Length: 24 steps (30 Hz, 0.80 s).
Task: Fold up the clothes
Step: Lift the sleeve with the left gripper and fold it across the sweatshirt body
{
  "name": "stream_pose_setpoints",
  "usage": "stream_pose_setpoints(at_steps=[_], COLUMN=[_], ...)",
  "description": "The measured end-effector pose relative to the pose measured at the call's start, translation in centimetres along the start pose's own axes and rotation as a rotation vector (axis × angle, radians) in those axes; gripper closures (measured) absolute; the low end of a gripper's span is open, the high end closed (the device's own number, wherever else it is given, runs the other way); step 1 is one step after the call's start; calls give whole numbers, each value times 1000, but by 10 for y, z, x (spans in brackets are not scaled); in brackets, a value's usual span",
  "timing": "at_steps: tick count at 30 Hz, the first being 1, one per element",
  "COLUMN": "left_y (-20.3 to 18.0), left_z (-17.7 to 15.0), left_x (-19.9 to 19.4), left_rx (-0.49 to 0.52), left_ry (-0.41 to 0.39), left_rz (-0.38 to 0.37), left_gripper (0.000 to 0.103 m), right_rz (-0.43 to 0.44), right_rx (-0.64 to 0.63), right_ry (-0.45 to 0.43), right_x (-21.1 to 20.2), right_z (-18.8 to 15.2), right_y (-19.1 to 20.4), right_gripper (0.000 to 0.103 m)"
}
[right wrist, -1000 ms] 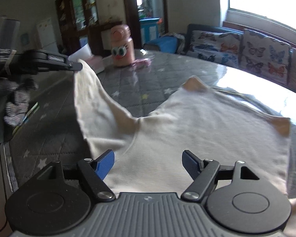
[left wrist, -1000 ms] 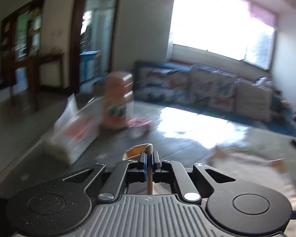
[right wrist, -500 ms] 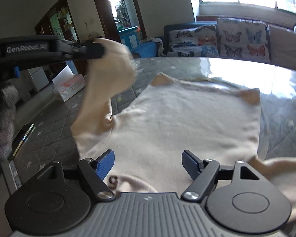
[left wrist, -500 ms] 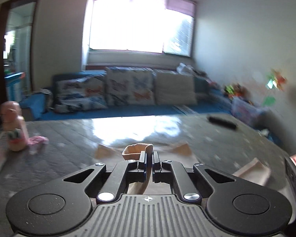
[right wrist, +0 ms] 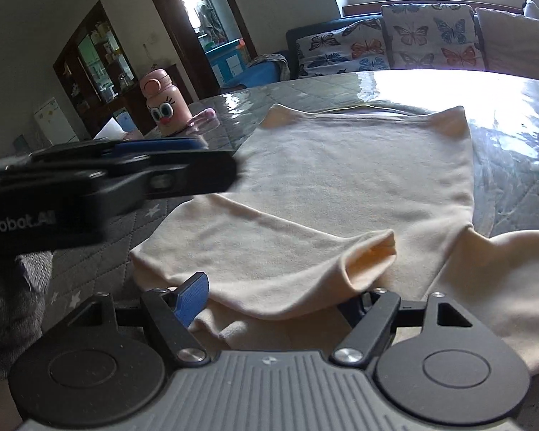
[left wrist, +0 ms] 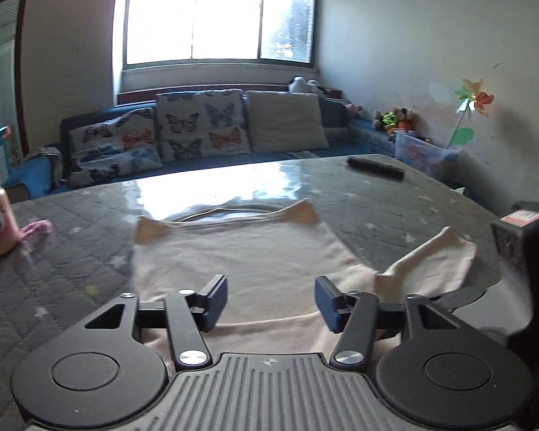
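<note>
Released now — the left gripper (left wrist: 270, 301), which was pinching the cream sleeve aloft half a second back, hangs spread and empty over the cream long-sleeved top (right wrist: 359, 165). That garment lies flat on the quilted desk (left wrist: 54, 251), its left sleeve (right wrist: 269, 251) folded across the body, cuff near the middle. Moving right, the other sleeve (left wrist: 434, 262) lies crumpled out to the side. The right gripper (right wrist: 280, 296) is spread too, holding nothing. Best bet: pinch that right cuff low, carry it across squarely, smooth flat.
</note>
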<state>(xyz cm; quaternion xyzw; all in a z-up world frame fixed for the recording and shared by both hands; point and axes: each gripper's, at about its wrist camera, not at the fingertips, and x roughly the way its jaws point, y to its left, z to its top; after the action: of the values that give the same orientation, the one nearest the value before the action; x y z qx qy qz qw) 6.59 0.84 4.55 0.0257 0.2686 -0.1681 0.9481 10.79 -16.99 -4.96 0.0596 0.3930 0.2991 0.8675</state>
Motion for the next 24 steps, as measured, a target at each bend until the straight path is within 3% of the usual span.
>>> stream_pose_setpoints(at_steps=[1,4,10,13,18,24], left_y=[7,29,59,66,65,69], left_z=[-4,-18,-51,-63,-66,-69], left_x=[-3,-11,-11,-12,-8,-5], left_rx=[0,5,-38,-50,-55,-63], left_ry=[1,11,89,113,121,136], left_rz=[29,116,224,248,269,273], left_gripper=[25,16,11,10,8,7], right_rz=[0,-5,-29,-36,-69,-133], right_rx=[3,14,73,121,107,59], right_ry=[0,1,0,-1,-2,-49], right_x=[0,-6,-12,-13,-10,-20], right_z=[0,-1,1,3,12,23], right_y=[-1,-1,-15,-23,-19,-16], right_gripper=[26,26,29,43,91,98])
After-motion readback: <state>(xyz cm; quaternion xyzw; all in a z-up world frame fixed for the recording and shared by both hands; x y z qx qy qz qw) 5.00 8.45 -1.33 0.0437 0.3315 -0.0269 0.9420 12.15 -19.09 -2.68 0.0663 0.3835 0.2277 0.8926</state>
